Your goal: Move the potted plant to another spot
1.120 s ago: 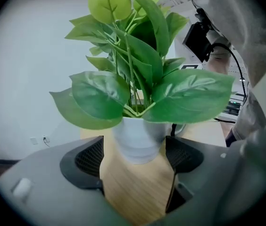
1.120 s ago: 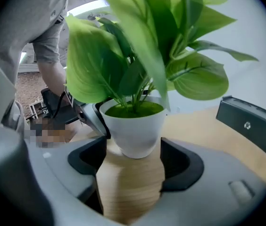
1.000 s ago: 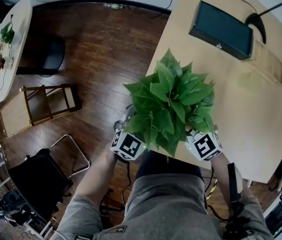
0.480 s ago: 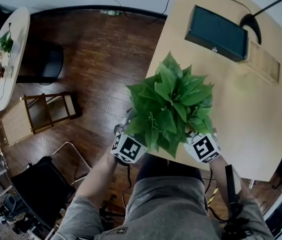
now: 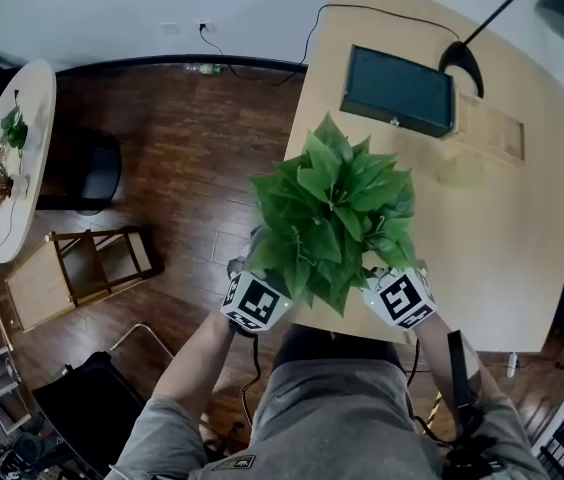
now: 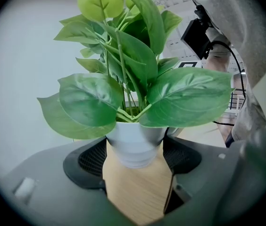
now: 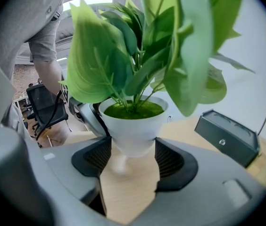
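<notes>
Two-sided clamp: left gripper [image 6: 134,150] and right gripper [image 7: 132,153] are both squeezing the potted plant [image 5: 332,218], balancing it upright over the bench [image 5: 502,228].

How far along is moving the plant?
Done: the left gripper and right gripper have their fingers clamped on the potted plant, one from each side. In hand: it looks lifted just off the table. Left: carrying it to a new spot and setting it down.
</notes>
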Available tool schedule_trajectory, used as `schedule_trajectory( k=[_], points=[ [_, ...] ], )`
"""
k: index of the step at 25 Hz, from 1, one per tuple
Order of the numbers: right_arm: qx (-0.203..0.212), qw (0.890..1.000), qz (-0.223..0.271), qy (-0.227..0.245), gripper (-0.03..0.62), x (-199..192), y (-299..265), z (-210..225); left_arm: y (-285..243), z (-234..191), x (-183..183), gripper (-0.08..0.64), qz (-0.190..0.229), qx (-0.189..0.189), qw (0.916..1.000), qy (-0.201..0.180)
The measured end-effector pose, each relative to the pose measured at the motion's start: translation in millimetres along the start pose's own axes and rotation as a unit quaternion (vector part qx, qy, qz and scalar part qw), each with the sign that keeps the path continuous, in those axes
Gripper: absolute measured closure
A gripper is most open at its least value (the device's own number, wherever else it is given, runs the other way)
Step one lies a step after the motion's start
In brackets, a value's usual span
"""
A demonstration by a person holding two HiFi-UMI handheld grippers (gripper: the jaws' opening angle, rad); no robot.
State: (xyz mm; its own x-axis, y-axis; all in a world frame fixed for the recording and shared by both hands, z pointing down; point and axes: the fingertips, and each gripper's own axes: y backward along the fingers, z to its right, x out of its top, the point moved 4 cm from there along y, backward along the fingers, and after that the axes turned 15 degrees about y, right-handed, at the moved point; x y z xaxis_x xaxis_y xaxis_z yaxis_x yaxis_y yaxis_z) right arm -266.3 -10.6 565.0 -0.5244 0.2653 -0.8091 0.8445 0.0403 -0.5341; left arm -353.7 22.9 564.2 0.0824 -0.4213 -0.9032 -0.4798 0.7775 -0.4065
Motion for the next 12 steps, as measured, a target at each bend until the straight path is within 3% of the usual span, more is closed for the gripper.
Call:
schedule_trajectory(
  k=[12],
  points=[
    [-0.065,0.998,0.013,0.023,0.299,38,48,62,-18,-8,88,0.192,0.037,-0.025,0.9981,-0.042]
  ],
)
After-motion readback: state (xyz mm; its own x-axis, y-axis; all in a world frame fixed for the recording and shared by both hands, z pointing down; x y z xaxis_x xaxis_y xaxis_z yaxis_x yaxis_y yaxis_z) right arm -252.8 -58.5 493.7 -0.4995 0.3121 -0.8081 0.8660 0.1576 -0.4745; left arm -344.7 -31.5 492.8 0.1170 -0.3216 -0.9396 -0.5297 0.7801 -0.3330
